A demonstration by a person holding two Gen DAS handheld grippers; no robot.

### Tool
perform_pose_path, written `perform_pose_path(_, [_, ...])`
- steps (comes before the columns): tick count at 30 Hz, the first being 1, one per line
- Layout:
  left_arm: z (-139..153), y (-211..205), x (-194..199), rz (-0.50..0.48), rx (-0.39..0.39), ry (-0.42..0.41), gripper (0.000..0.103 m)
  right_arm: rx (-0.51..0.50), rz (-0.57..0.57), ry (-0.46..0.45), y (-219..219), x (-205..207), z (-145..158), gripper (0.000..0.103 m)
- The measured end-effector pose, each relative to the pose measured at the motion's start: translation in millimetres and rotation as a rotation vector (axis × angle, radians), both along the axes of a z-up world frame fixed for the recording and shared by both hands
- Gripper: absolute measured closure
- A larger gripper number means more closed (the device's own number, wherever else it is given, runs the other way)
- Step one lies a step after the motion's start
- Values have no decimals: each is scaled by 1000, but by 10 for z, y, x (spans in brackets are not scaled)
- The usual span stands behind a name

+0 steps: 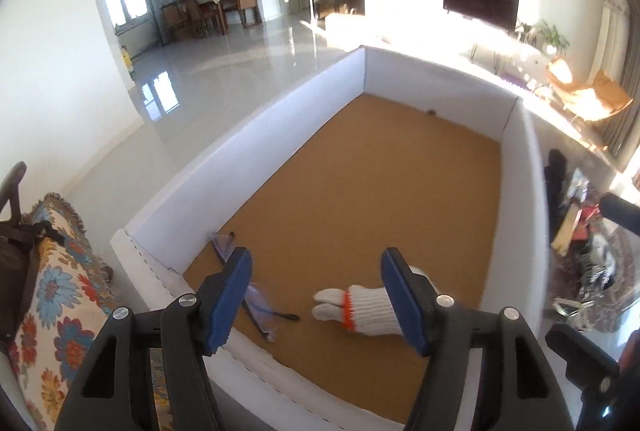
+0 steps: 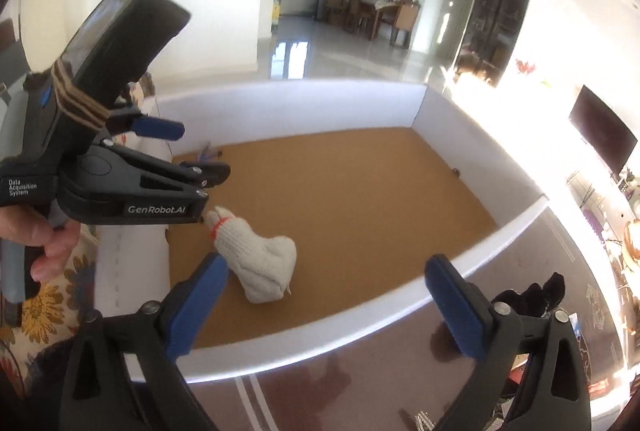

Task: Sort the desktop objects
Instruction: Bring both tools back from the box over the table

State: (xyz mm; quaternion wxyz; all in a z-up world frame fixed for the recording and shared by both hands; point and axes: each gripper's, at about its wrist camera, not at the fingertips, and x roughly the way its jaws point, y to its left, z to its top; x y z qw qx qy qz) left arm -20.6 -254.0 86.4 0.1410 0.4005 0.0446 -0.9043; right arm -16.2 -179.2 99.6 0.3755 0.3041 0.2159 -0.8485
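Note:
A white-walled box with a cork-brown floor (image 1: 360,199) fills both views (image 2: 360,191). A white knitted glove with an orange cuff band (image 1: 360,307) lies on the box floor near its front; it also shows in the right wrist view (image 2: 260,259). Clear safety glasses (image 1: 256,295) lie by the box's near left wall. My left gripper (image 1: 316,303) is open and empty, above the glove and glasses; it shows from the side in the right wrist view (image 2: 188,151). My right gripper (image 2: 324,307) is open and empty over the box's near wall.
A floral cushion (image 1: 60,291) lies left of the box. A pile of mixed objects (image 1: 584,251) lies right of the box on the table, with a dark cloth item (image 2: 536,295). The living room floor lies beyond.

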Motion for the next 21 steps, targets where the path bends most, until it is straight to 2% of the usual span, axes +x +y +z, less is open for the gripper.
perform_pose_path(2, [230, 257, 241, -70, 60, 60, 36, -62, -44, 44, 343, 103, 194, 0])
perform_pose_path(3, [312, 414, 331, -110, 87, 78, 29, -76, -76, 68, 531, 137, 260, 0])
perform_pose_path(4, [375, 581, 422, -151, 108, 91, 12, -84, -110, 89, 725, 178, 314, 0])
perform_pose_path(6, [452, 965, 612, -239, 139, 126, 0, -89, -181, 109, 1133, 284, 374, 0])
perform_pose_path(8, [425, 1372, 795, -343, 155, 125, 0, -75, -256, 94, 1563, 301, 303, 0])
perform_pose_path(12, [94, 2107, 901, -474, 143, 1, 0, -3, -425, -46, 2398, 257, -139, 0])
perform_pose_path(15, [-302, 2508, 944, -503, 95, -95, 0, 47, -542, -131, 2910, 313, -521, 0])
perform_pose_path(16, [-424, 2566, 919, -507, 92, -118, 0, 53, -566, -155, 3058, 463, -611, 0])
perform_pose_path(19, [-698, 2701, 800, -501, 102, -189, 0, 58, -598, -198, 3294, 674, -804, 0])
perform_pose_path(21, [-822, 2800, 734, -490, 98, -201, 0, 67, -606, -225, 3324, 711, -901, 0])
